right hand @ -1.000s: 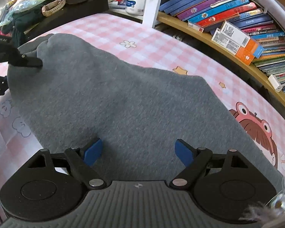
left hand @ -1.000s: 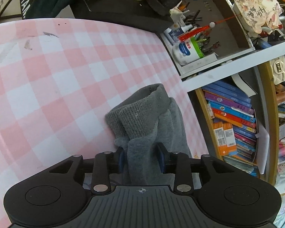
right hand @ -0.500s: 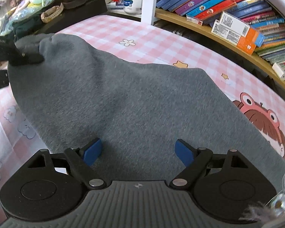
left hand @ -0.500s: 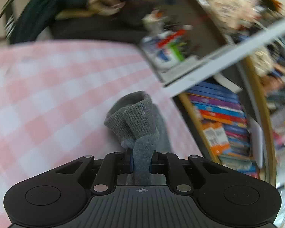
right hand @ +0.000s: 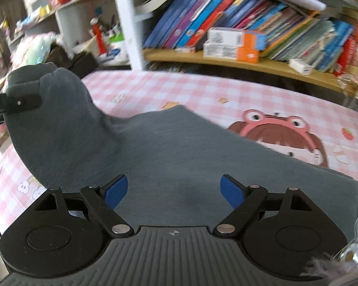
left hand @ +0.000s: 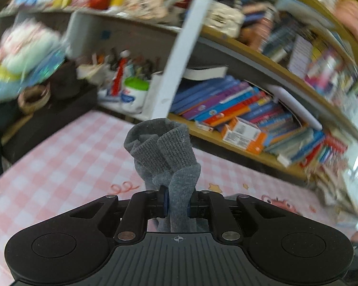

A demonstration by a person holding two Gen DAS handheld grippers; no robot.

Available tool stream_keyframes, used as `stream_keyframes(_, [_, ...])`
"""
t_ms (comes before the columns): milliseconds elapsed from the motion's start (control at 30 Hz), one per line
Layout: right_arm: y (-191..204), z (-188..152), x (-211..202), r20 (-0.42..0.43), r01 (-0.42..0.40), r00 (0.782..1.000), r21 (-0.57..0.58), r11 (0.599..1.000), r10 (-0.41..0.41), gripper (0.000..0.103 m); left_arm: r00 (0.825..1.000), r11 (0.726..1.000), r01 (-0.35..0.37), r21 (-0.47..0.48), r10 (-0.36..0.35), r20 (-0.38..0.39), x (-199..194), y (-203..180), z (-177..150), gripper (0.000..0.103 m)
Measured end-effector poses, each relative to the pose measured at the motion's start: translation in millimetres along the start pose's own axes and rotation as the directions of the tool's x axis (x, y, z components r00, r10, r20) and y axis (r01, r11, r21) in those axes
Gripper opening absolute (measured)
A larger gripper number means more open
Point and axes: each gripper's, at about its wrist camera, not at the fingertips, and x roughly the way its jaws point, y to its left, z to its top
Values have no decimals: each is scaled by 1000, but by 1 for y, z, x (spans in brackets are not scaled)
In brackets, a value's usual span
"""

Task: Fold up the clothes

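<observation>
The left tool [left hand: 176,202] pinches the ribbed cuff of the grey knit garment [right hand: 179,157], lifted above the pink checked counter [right hand: 226,93] before the bookshelf [right hand: 250,64]. The right tool [right hand: 174,189], jaws spread, hovers over the garment's body. Label writing is too blurred to read.

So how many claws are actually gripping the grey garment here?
1. The left claw is shut on the grey garment's ribbed cuff end, lifted off the table. The right claw hangs open above the garment's flat part.
</observation>
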Motion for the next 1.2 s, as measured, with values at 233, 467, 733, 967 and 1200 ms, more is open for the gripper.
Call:
stream_keyframes(233, [-38, -4, -19, 33, 15, 999, 99, 995, -19, 84, 999, 976, -37, 216, 43, -22, 8, -57, 0, 12])
stream_keyframes(467, [-66, -11, -31, 52, 15, 998, 153, 988, -23, 84, 996, 921, -33, 389, 62, -62, 20, -107, -16, 13])
stream_keyframes(733, [-88, -20, -37, 48, 8, 999, 196, 981, -18, 84, 973, 852, 50, 522, 76, -217, 43, -159, -60, 26])
stream_keyframes(967, [-101, -25, -35, 25, -10, 1000, 250, 968, 4, 84, 908, 850, 229, 474, -11, -419, 56, -174, -96, 71])
stream_keyframes(1200, [-109, -23, -26, 9, -82, 996, 358, 930, 85, 84, 920, 918, 296, 264, -201, -335, 19, -146, -69, 74])
